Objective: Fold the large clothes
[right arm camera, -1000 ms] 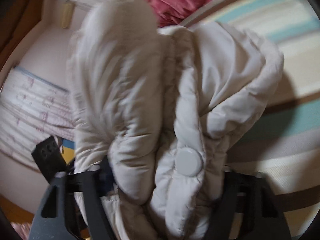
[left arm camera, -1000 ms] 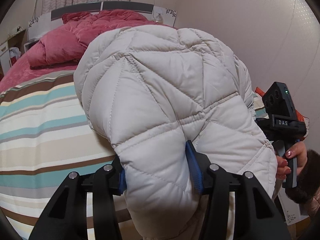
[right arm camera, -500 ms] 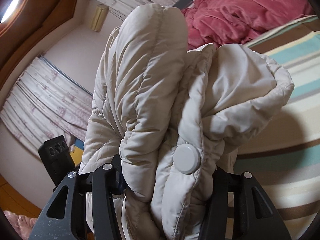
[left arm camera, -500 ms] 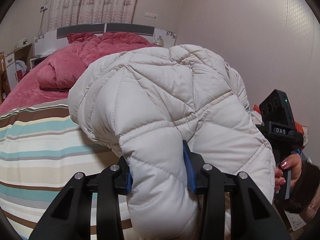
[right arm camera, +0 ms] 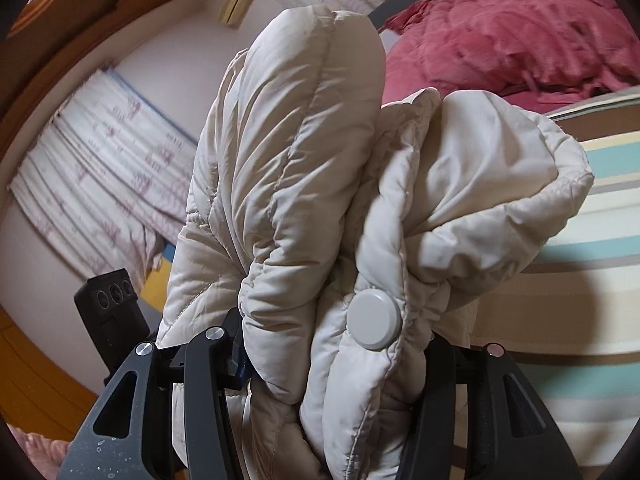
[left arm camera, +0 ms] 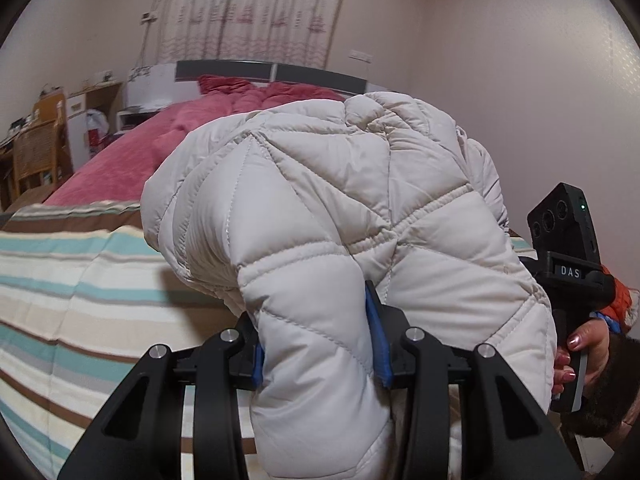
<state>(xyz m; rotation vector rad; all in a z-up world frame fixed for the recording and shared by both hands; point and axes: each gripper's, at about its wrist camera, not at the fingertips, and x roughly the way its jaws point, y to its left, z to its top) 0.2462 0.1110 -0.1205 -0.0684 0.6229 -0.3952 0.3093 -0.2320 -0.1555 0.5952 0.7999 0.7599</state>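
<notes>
Quilted jacket point(left arm camera: 328, 216), cream, padded, held off the bed in both grippers. Left gripper point(left arm camera: 318, 354): jaws pinching a thick fold of the jacket, blue pads point(left arm camera: 376, 336) pressed into the padding on either side. Right gripper point(right arm camera: 336, 356): jaws likewise clamped on a bunched section of the jacket, fabric filling the gap and hiding the right-hand pad. Round pale snap button point(right arm camera: 374, 322) facing the right wrist camera, just above the right gripper's jaws. Jacket bulging upward from both grips, folds doubled over, hem drooping to the right in the right wrist view.

Seen from the left wrist: right gripper's body at the right edge, marked DAS, green light lit, gripped by a hand point(left arm camera: 580, 356) with painted nails and a dark furry cuff. Seen from the right wrist: left gripper's black camera housing point(right arm camera: 110, 300) at lower left, behind the jacket.

Beneath and beyond the jacket: striped bedcover point(left arm camera: 80, 288) in teal, beige and brown, shadowed under the garment. Farther: pink duvet point(left arm camera: 132, 160), rumpled toward the headboard point(left arm camera: 248, 74). Farthest: patterned curtains point(left arm camera: 248, 12), plain wall, wooden furniture point(left arm camera: 36, 148) at far left.
</notes>
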